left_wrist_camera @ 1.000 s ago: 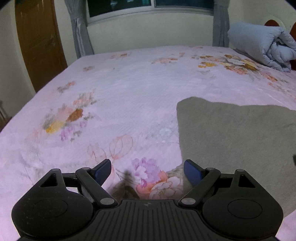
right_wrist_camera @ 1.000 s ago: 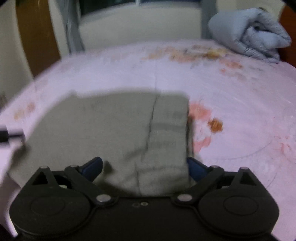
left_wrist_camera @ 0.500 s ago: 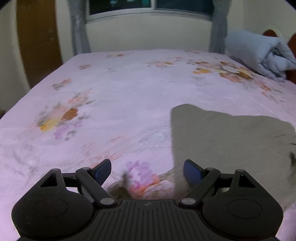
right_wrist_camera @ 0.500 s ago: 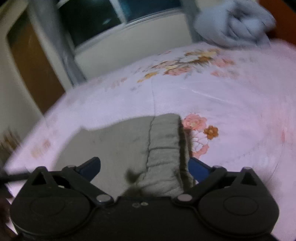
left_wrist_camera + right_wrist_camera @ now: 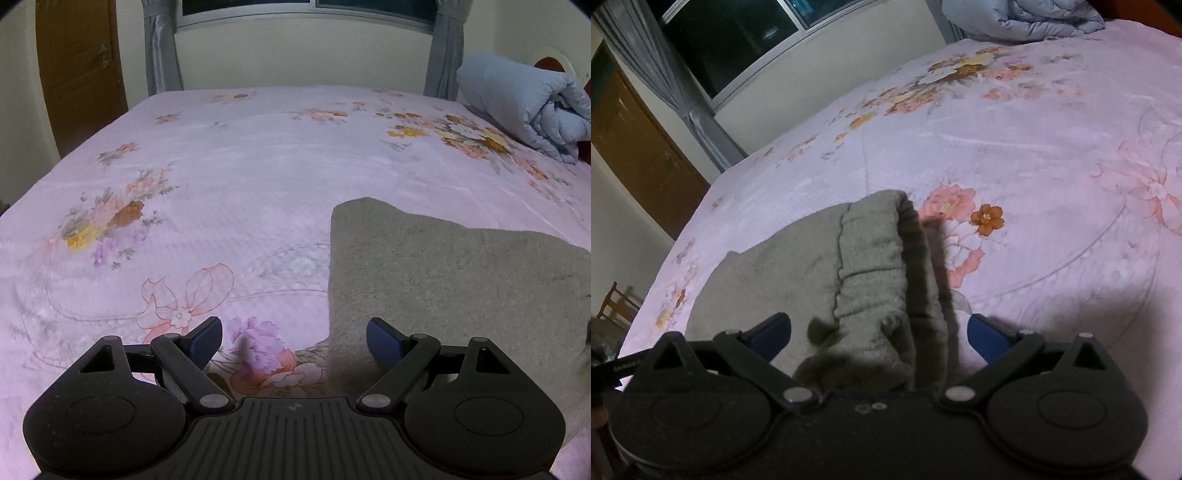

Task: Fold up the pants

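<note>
Grey-green pants point(image 5: 443, 295) lie folded flat on the pink flowered bedsheet point(image 5: 258, 166), at the right in the left wrist view. My left gripper point(image 5: 294, 341) hovers open over the pants' left edge: its left fingertip is above bare sheet, its right fingertip above the cloth. In the right wrist view the pants point(image 5: 798, 266) show their ribbed waistband, which stands up in a thick fold at its right side. My right gripper point(image 5: 879, 334) is open and tilted, with the near end of the waistband between its blue pads, which stand apart from the cloth.
A rolled light-blue quilt point(image 5: 517, 99) lies at the far right corner of the bed. A brown door point(image 5: 81, 74) and grey curtains point(image 5: 162, 48) stand beyond the bed. A wooden chair point(image 5: 617, 306) is off the bed's left side.
The right gripper has rolled, so its view is tilted, and it has come closer to the waistband end, which now bunches up between its fingers. The left gripper has barely moved.
</note>
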`<state>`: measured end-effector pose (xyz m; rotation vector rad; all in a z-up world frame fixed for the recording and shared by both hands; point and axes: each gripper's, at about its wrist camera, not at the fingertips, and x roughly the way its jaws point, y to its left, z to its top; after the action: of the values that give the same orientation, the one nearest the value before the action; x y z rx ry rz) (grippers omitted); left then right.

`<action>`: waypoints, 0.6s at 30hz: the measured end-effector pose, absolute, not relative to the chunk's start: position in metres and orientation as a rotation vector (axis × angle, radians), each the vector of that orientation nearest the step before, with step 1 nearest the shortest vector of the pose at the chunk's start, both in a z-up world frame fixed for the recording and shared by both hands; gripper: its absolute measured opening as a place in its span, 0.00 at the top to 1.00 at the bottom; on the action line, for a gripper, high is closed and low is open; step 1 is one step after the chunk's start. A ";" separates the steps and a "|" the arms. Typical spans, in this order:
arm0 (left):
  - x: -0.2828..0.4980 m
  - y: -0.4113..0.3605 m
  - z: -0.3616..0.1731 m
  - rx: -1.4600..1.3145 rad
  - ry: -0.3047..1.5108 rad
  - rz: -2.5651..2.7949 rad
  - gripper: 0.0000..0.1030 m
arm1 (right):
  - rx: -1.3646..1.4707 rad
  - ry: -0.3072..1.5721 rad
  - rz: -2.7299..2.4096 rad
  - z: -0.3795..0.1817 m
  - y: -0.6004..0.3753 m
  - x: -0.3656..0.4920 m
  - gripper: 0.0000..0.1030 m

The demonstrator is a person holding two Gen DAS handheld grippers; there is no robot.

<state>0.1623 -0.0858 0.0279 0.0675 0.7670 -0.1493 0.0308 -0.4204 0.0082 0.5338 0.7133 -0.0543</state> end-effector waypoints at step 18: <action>0.170 -0.077 0.021 0.015 0.791 -0.122 0.00 | 0.553 0.745 -0.042 0.001 -0.422 0.034 0.06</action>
<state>0.1703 -0.0768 0.0209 0.0153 0.7906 -0.1216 0.0344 -0.4219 0.0008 0.5526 0.7451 -0.0424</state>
